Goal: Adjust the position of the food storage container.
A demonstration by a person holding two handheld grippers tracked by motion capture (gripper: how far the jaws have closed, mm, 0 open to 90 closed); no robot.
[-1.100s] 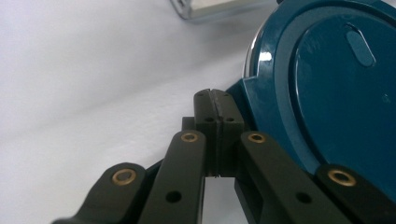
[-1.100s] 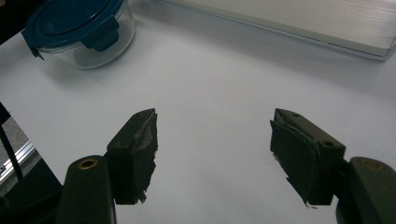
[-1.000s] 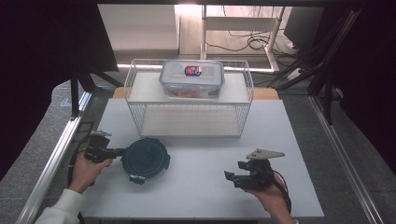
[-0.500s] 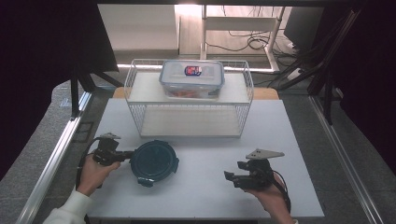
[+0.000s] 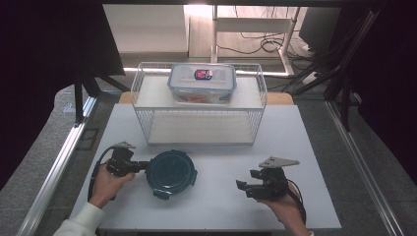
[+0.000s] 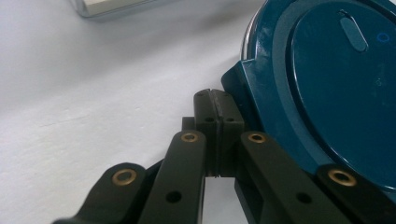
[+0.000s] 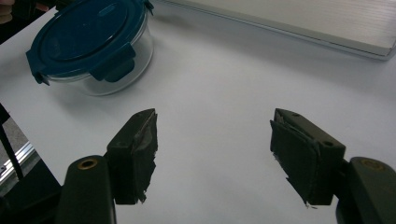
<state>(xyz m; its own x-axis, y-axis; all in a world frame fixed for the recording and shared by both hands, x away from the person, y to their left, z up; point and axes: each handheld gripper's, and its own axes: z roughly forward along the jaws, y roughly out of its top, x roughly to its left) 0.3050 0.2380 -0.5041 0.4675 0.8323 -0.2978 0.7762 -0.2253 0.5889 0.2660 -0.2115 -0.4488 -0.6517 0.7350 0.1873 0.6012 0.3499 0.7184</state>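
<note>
Item: round clear glass container with a dark teal snap-lock lid (image 5: 171,173), standing upright on the white worktop (image 5: 216,211), in its front left part, clear of the front edge. Lid on; clip tabs show at the rim. In the right gripper view the same container (image 7: 91,44) stands in the far left corner of the picture, glass wall visible under the lid.

Item: left gripper (image 5: 134,166), black, hand-held, lying low and level near the worktop's left edge, pointing toward the container. Jaws pressed fully together with nothing between them. In the left gripper view the closed tips (image 6: 215,112) sit against a teal clip tab at the lid's rim; whether they touch it or stop just short cannot be told.

Item: right gripper (image 5: 246,189), black, hand-held, with a grey three-cornered plate on top, near the front right part of the worktop, well apart from the container. Jaws stand wide with bare worktop between them (image 7: 212,135); nothing held.

Item: white wire basket (image 5: 147,118), rectangular, at the middle of the worktop's back edge, behind the container.

Item: clear rectangular plastic box with a clip-on lid (image 5: 202,82), resting on top of the basket toward its back, a small red and blue label on the lid.
</note>
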